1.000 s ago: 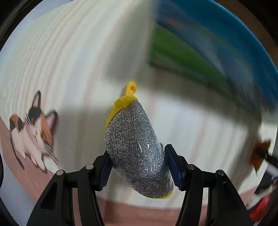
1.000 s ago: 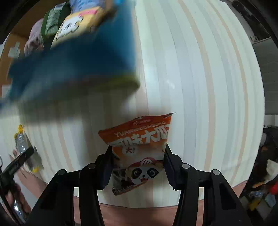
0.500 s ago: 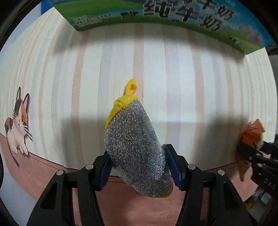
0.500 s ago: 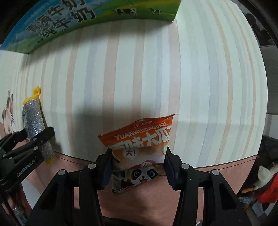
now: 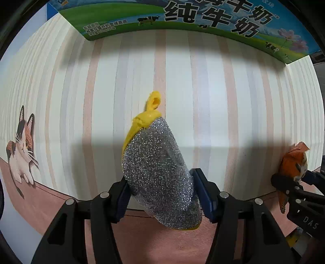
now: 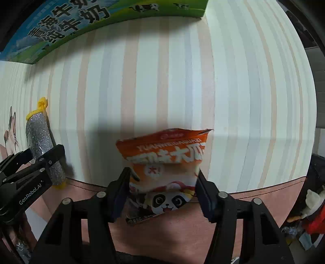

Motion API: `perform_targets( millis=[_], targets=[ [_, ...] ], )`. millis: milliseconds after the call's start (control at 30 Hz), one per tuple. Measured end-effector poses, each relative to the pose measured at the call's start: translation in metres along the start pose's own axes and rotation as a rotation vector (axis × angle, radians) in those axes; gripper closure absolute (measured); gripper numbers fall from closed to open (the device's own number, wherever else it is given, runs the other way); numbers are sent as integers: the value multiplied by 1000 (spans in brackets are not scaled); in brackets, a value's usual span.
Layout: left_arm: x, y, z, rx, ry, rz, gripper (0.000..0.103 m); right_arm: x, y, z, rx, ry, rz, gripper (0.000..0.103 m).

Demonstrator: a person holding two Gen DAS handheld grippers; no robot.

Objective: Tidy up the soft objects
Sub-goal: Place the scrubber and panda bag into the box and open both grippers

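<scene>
My left gripper is shut on a silver glittery scrub sponge with a yellow edge and loop, held above the striped tablecloth. My right gripper is shut on an orange snack bag with a panda print, held above the same cloth. In the right wrist view the sponge and left gripper show at the far left. In the left wrist view the snack bag and right gripper show at the far right.
A blue and green milk carton box stands at the far side of the table; it also shows in the right wrist view. The cloth has a cat print at the left and a pink border near me. Clutter lies off the table's right.
Both grippers have pulled back from the box toward the near edge of the table, still holding the sponge and the snack bag. The box now sits far at the top of both views.
</scene>
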State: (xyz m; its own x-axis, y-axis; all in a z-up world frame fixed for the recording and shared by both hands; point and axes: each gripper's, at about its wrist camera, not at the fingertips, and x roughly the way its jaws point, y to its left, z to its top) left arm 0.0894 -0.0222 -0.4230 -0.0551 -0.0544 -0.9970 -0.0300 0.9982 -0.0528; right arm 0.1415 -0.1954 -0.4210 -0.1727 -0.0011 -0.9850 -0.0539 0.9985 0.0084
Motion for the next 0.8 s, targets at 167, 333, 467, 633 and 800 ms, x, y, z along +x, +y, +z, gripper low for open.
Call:
perform_targets(
  millis=[167, 333, 467, 633, 800],
  targets=[
    [-19, -6, -3, 5, -5, -54, 48, -16, 10, -10, -15, -38, 18, 45],
    [-102, -13, 10, 39, -119, -152, 48, -79, 12, -11, -10, -120, 130, 46],
    [-179, -1, 56, 66, -230, -192, 48, -155, 11, 3, -26, -250, 181, 46],
    [-224, 25, 137, 72, -309, -85, 48, -216, 5, 51, -34, -363, 145, 46],
    [-201, 49, 219, 41, -185, -41, 48, -222, -1, 125, -17, -342, 119, 46]
  ],
)
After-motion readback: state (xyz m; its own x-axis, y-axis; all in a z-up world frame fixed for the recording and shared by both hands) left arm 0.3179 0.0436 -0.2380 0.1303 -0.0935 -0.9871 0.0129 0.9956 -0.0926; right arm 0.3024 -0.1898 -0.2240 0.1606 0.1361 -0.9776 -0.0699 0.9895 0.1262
